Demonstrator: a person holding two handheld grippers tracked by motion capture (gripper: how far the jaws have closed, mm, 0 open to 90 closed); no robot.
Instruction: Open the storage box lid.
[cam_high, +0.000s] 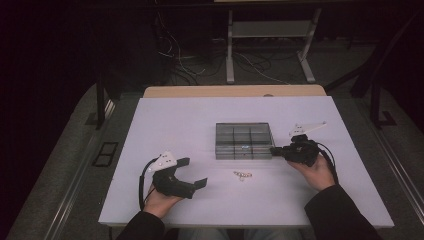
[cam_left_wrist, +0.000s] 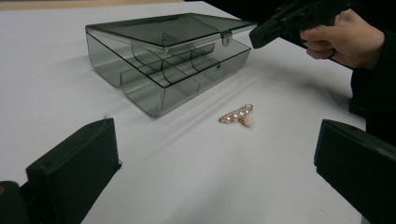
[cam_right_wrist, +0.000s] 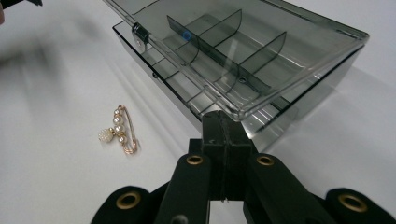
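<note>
At the near edge of a white table (cam_high: 165, 115), a person's left gripper (cam_high: 191, 173) hovers with its jaws spread wide and nothing between them, aimed toward a small gold brooch (cam_high: 242, 175) set with pearls that lies flat on the bare surface just in front of a smoky plastic box (cam_high: 244, 141). In the left gripper view the brooch (cam_left_wrist: 238, 115) runs as a slim bar, its long axis slanting from lower left up to upper right, roughly along the box's (cam_left_wrist: 159, 70) front wall, with a pearl drop hanging off its near side. In the right gripper view the brooch (cam_right_wrist: 122, 130) lies nearly along the line of sight, its loop end nearest that camera. Farther right, the right gripper (cam_high: 273, 150) has its jaws pressed together, empty, their tips set at the corner of the box (cam_right_wrist: 261, 60) under the rim of the lid (cam_right_wrist: 299, 32), which sits slightly lifted above the divided compartments. The step in hand looks to be opening the box so the brooch can go inside. The next move would call for levering the lid up and back on its hinge without sliding the light box, while the left gripper comes down across the brooch's narrow width.
</note>
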